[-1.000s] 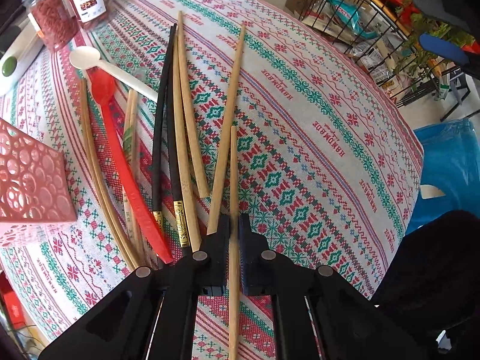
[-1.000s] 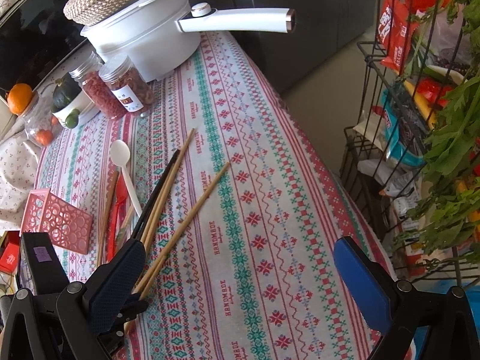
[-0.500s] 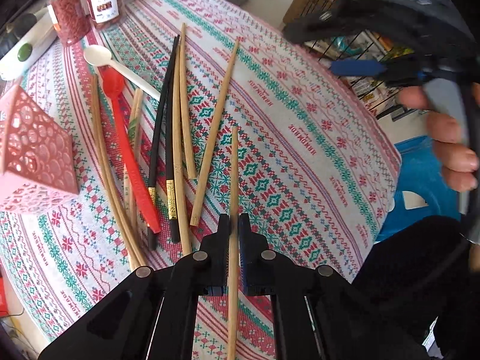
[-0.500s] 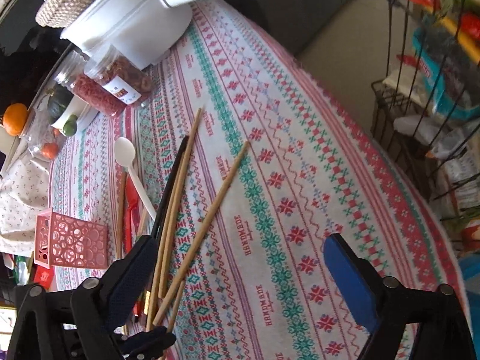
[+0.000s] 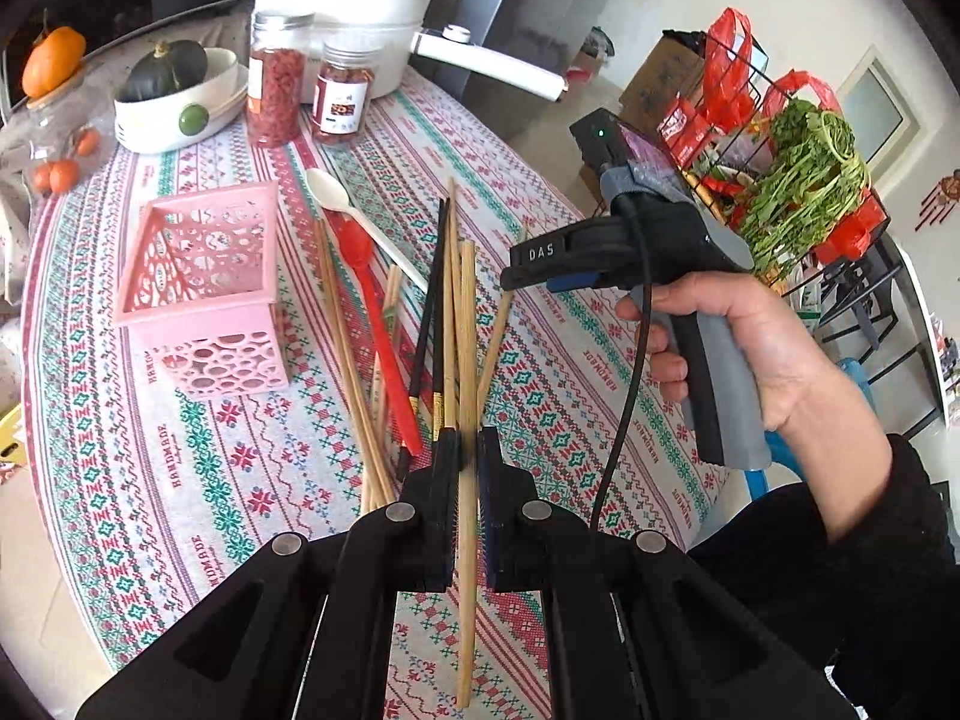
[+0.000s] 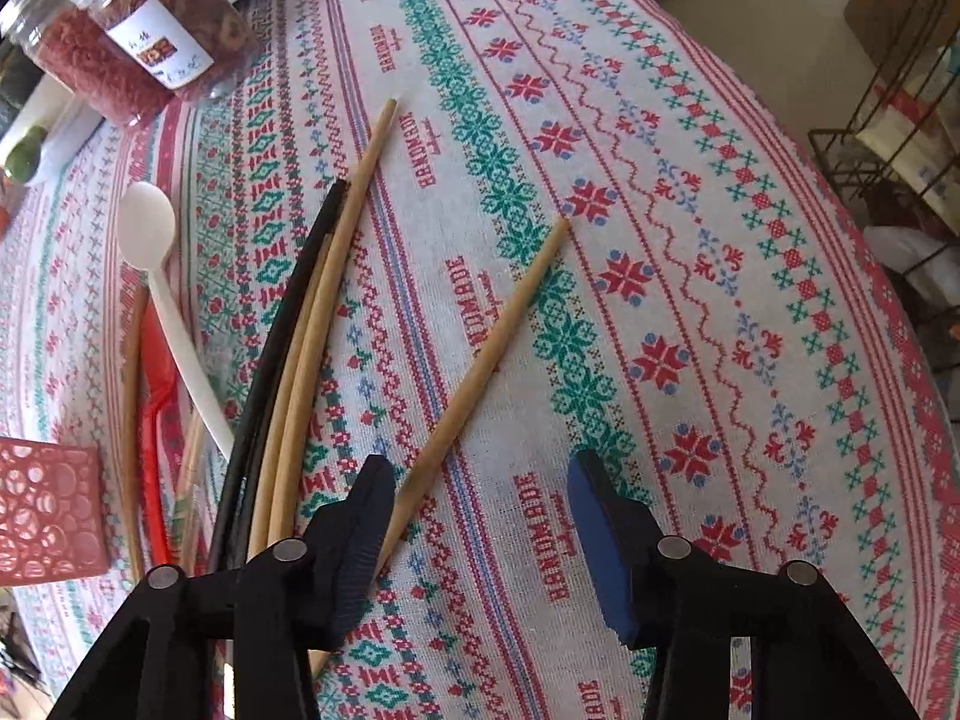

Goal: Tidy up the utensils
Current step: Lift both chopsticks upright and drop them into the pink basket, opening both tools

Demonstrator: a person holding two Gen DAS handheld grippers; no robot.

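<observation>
My left gripper (image 5: 467,450) is shut on a wooden chopstick (image 5: 466,360) and holds it lifted above the table. Below it lie more wooden chopsticks (image 5: 351,354), two black chopsticks (image 5: 429,324), a red spoon (image 5: 375,324) and a white spoon (image 5: 354,213). A pink perforated holder (image 5: 201,294) stands to the left. My right gripper (image 6: 480,480) is open, low over the cloth, with a lone wooden chopstick (image 6: 486,360) running towards its left finger. It also shows in the left wrist view (image 5: 552,270), held in a hand.
Two jars (image 5: 306,87) of red dried food, a white pot (image 5: 360,0) with a long handle and a bowl with a squash (image 5: 174,96) stand at the table's far end. A wire rack (image 5: 780,162) with greens and bags stands beyond the right edge.
My left gripper has lifted and tilted up with the chopstick, so the far end of the table shows. My right gripper has dropped lower and closer to the lone chopstick.
</observation>
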